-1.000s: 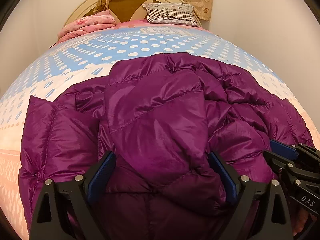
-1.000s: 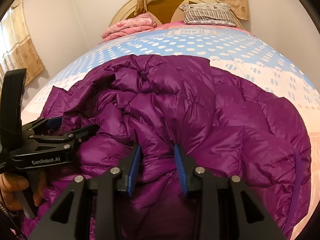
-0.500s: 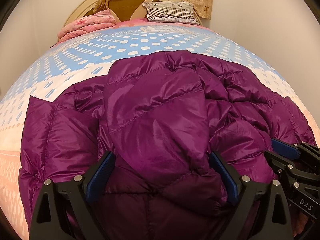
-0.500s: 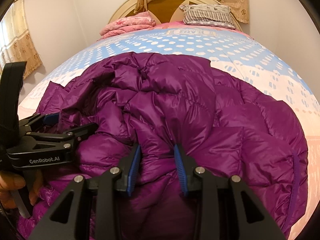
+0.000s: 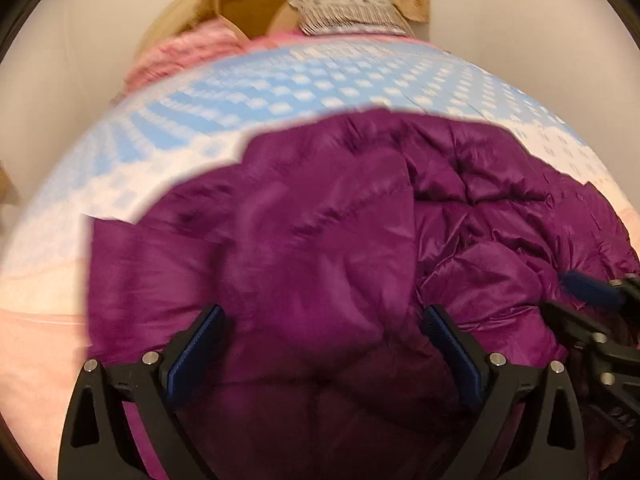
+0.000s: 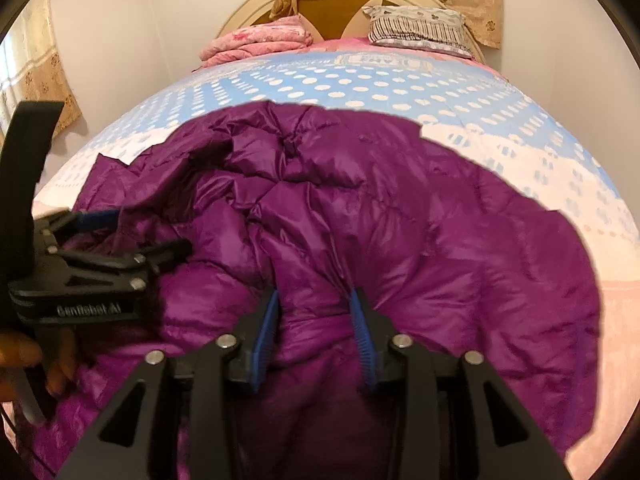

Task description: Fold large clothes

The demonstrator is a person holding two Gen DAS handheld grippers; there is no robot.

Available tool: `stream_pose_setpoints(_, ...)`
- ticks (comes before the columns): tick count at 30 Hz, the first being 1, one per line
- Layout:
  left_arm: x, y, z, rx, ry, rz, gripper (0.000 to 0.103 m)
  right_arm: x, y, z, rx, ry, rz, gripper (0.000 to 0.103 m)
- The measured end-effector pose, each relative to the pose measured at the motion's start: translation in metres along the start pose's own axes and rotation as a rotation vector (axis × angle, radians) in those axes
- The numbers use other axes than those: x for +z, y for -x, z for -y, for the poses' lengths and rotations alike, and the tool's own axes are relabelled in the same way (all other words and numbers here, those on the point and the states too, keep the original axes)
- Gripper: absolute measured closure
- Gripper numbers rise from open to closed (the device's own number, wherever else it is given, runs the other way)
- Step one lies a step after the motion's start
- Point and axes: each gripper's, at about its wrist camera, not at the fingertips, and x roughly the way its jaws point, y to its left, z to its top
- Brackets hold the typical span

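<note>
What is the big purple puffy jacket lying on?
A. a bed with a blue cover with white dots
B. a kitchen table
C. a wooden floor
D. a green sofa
A: the purple puffy jacket is spread over a bed cover that is blue with white dots, with a pillow at the headboard end behind it.

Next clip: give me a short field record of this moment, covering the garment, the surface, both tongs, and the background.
garment: purple puffer jacket, bunched on the bed
surface: dotted blue and white bedspread
left tongs: wide open, jacket bulging between the pads
right tongs: opening, a jacket fold between the pads
background: pink folded blanket, striped pillow, headboard
</note>
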Motion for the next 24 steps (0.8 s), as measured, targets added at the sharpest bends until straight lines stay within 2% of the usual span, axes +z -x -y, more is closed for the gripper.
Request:
stream_pose_setpoints(1,-0.003,0.023,-0.006,-0.032,0.009,0.036,0.004,-0.004,0.014,0.005,0.022,-0.023,0.025,0.034)
stream_pose_setpoints(2,-0.007,0.038,-0.011,-0.052,0.013,0.056,0.004,-0.011,0.031,0.01,0.048,-0.039,0.043,0.03)
stream_pose_setpoints(6,-0.044,0.101,-0.027,-0.018,-0.028,0.114,0.004,-0.049,0.083,0.027,0.048,-0.05,0.024,0.03)
stream_pose_setpoints(7,-0.064,0.12,-0.033,-0.004,-0.035,0.129,0.004,-0.065,0.099,0.034,0.046,-0.064,0.016,0.03)
stream_pose_setpoints(9,-0.096,0.145,-0.046,-0.025,-0.019,0.139,0.004,-0.087,0.12,0.043,0.038,-0.084,0.013,0.029)
stream_pose_setpoints(11,-0.126,0.16,-0.057,-0.031,-0.007,0.134,0.004,-0.113,0.144,0.054,0.006,-0.117,0.017,0.023)
stream_pose_setpoints(15,-0.184,0.172,-0.071,0.024,-0.005,0.105,0.004,-0.15,0.168,0.066,-0.057,-0.153,0.002,0.022)
stream_pose_setpoints(17,-0.212,0.177,-0.082,0.042,0.038,0.079,0.004,-0.168,0.176,0.068,-0.088,-0.163,-0.003,0.022)
stream_pose_setpoints(22,-0.249,0.202,-0.098,0.003,0.14,0.079,0.004,-0.201,0.191,0.066,-0.102,-0.175,-0.01,0.022)
stream_pose_setpoints(24,-0.26,0.209,-0.098,-0.014,0.149,0.075,0.004,-0.213,0.193,0.064,-0.109,-0.19,-0.018,0.022)
